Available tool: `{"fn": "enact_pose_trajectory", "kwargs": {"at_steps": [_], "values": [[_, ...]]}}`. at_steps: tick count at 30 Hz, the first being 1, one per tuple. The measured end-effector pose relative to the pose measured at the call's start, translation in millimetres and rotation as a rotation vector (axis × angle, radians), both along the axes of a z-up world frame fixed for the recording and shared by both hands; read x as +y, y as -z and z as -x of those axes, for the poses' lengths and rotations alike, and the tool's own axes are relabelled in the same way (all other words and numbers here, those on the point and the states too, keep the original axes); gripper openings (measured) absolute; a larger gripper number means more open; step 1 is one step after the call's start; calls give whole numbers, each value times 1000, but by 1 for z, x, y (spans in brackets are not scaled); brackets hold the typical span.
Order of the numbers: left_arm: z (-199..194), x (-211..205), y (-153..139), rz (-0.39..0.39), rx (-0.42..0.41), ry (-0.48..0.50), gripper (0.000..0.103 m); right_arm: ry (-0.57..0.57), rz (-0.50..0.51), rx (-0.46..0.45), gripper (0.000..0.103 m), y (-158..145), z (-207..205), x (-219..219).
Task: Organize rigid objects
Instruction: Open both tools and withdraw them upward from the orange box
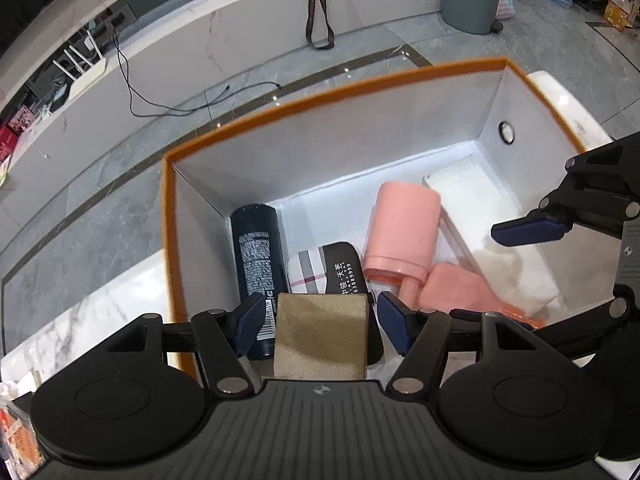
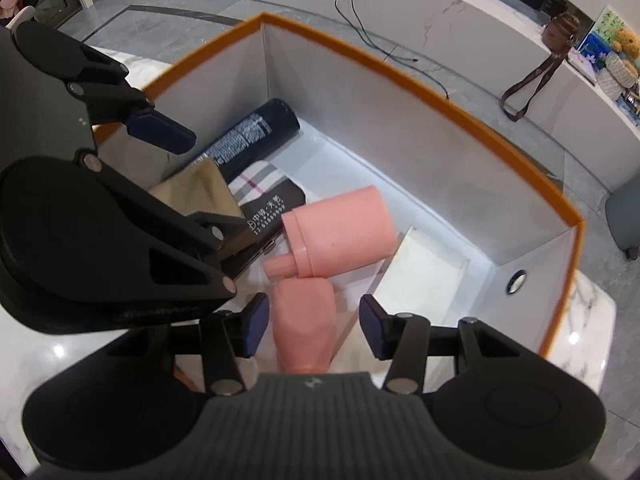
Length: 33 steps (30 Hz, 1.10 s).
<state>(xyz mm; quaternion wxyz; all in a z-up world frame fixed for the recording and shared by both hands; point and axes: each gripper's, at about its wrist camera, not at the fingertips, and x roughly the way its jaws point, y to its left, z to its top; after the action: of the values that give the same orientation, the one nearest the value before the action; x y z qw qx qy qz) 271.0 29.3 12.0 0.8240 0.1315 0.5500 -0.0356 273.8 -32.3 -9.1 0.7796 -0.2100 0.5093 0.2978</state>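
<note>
Atop white marble table: orange-rimmed box; grey tiled floor; left tool, right tool both open, empty.

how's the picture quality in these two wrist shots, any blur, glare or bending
Left wrist view: fisheye bends the orange-rimmed box; its rim looks smeared, and a bright strip glares along the floor's far edge. Right wrist view: the same curving; the pink cup is fairly sharp, with glare spots on the marble table.

The left gripper hangs over the orange-rimmed box, pads clear of the tan block between them. Beyond its tips lie a black can and a pink cup.
</note>
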Motion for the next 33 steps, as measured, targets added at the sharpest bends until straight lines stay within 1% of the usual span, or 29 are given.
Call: {"fn": "enact_pose_trajectory", "kwargs": {"at_steps": [1,8,16,24,27,30,33], "values": [[2,-1,-5,-4,-5,2,75,1,-3,-7,53,-4,1,-2],[15,-10,-42,-28,-53,9,75,7,-13,-56,53,-39,15,-14],[39,-29,-101,-49,-139,29,75,5,-23,-139,53,-98,43,-29],[75,-47,-158,-66,-232,53,75,-1,-32,-226,54,-157,83,-47],[93,-52,-177,-70,-269,56,79,-7,-32,-260,55,-177,101,-54],[112,-57,-191,-73,-294,66,79,-8,-49,-284,56,-193,119,-65],[132,-61,-198,-81,-311,75,79,-8,-56,-298,56,-203,136,-74]]}}
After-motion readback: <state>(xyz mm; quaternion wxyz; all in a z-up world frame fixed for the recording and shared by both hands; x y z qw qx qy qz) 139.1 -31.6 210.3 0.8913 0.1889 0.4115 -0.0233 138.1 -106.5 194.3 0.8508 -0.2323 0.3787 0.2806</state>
